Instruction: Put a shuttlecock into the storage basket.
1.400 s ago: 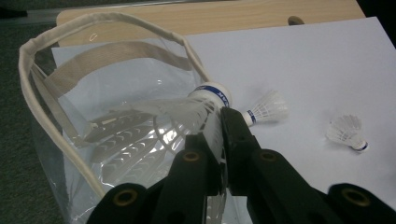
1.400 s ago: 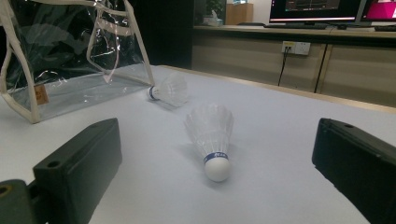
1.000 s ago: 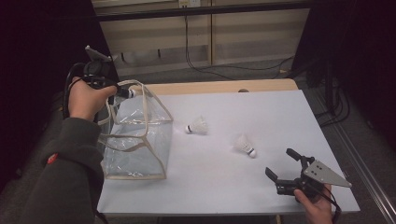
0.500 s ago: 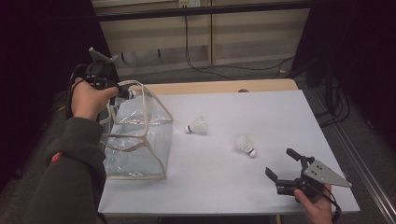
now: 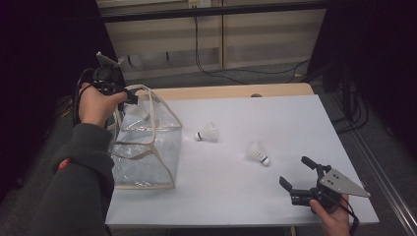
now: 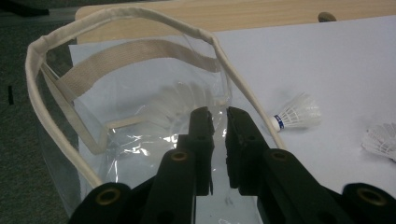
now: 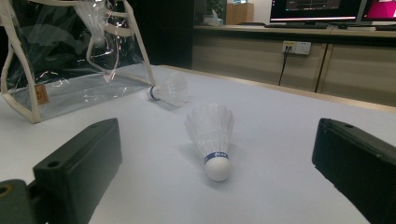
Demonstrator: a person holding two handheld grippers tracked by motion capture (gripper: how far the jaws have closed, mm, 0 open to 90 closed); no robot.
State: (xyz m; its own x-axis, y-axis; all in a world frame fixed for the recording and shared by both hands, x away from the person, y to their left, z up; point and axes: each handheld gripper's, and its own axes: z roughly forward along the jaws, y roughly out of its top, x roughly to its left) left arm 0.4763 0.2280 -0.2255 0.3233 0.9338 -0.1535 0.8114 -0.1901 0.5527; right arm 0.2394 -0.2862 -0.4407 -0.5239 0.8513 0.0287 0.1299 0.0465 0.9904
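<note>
Shuttlecock (image 5: 257,153) nearest the right gripper (image 5: 301,178) lies on its side on the white table (image 5: 295,118), up and left of the jaws in the high view, cork end toward that gripper, skirt away; 2nd shuttlecock (image 5: 208,132) sits nearer the clear bag (image 5: 147,147), so right hand is closer to both. Left gripper (image 5: 129,96) is at the bag's top rim. Left gripper view: jaws have just been opening, narrow gap btwn them, nothing pinched; a 3rd shuttlecock (image 6: 180,100) shows inside the bag (image 6: 70,84). Right gripper view: jaws spread wide, empty; near shuttlecock (image 7: 211,135) lies btwn and ahead of them, long axis roughly along the approach, cork first.
</note>
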